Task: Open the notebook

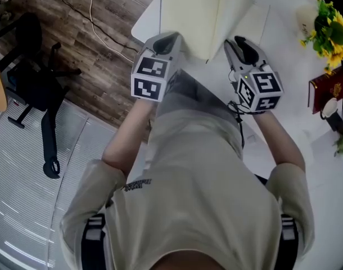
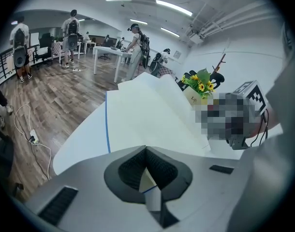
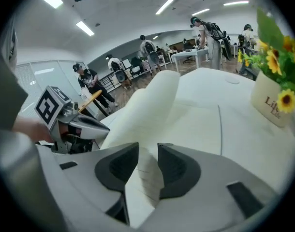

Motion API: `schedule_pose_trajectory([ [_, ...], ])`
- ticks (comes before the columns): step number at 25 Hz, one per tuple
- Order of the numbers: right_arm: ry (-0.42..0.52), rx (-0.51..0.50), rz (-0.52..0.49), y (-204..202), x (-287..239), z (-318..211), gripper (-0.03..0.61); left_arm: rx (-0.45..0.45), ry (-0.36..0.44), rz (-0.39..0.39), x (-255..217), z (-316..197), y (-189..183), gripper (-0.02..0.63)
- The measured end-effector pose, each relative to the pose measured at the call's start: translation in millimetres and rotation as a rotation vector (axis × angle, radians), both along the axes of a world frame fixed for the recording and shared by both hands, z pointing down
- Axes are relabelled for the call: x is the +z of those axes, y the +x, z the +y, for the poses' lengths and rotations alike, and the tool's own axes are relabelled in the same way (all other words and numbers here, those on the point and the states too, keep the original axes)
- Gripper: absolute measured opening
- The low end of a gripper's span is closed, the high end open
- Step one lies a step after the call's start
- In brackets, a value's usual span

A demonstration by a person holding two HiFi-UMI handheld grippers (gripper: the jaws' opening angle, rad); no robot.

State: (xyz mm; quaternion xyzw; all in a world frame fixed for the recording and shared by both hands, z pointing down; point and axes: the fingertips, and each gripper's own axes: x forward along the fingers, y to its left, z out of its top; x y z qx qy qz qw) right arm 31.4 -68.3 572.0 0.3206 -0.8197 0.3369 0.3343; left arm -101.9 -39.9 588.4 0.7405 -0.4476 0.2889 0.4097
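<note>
The notebook [image 1: 188, 16] lies open on the white table [image 1: 144, 26], showing cream pages. My left gripper [image 1: 174, 38] is at its near left corner, shut on a thin leaf with a blue edge [image 2: 150, 185]; the left-hand page [image 2: 147, 115] spreads away beyond the jaws. My right gripper [image 1: 233, 43] is at the near edge, right of the spine, shut on a bundle of pages [image 3: 147, 175] that curl up and away [image 3: 152, 100]. The person's body hides the notebook's nearest edge in the head view.
A pot of yellow flowers [image 1: 326, 21] stands at the table's right, also ahead of the right gripper [image 3: 273, 100]. A red book [image 1: 326, 89] and a white cup [image 1: 330, 107] lie nearer right. Left of the table's edge are wooden floor, a cable and a black chair [image 1: 36, 83].
</note>
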Motion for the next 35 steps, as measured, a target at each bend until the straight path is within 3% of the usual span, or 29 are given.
schedule_pose_trajectory([
  [6, 0.072, -0.163, -0.179, -80, -38, -5, 0.127, -0.039, 0.012, -0.01, -5, 3, -16, 0.0],
  [10, 0.039, -0.318, -0.266, -123, -47, 23, 0.127, -0.069, 0.016, -0.008, -7, 8, -33, 0.0],
  [12, 0.043, -0.409, -0.276, -138, -49, 42, 0.129, -0.086, 0.018, -0.006, -8, 11, -39, 0.0],
  [16, 0.142, -0.653, -0.225, -158, -47, 82, 0.128, -0.122, 0.01, 0.009, -9, 15, -49, 0.0],
  [19, 0.116, -0.76, -0.227, -169, -36, 112, 0.129, -0.128, -0.003, 0.019, -7, 21, -54, 0.0],
  [23, -0.031, -0.71, -0.273, -175, -21, 123, 0.128, -0.138, 0.008, 0.034, -10, 22, -58, 0.0],
  [29, -0.206, -0.524, -0.363, -175, -15, 102, 0.127, -0.145, 0.018, 0.04, -12, 23, -61, 0.0],
  [35, -0.247, -0.435, -0.381, -166, -19, 90, 0.127, -0.119, 0.05, 0.041, -29, 19, -52, 0.0],
])
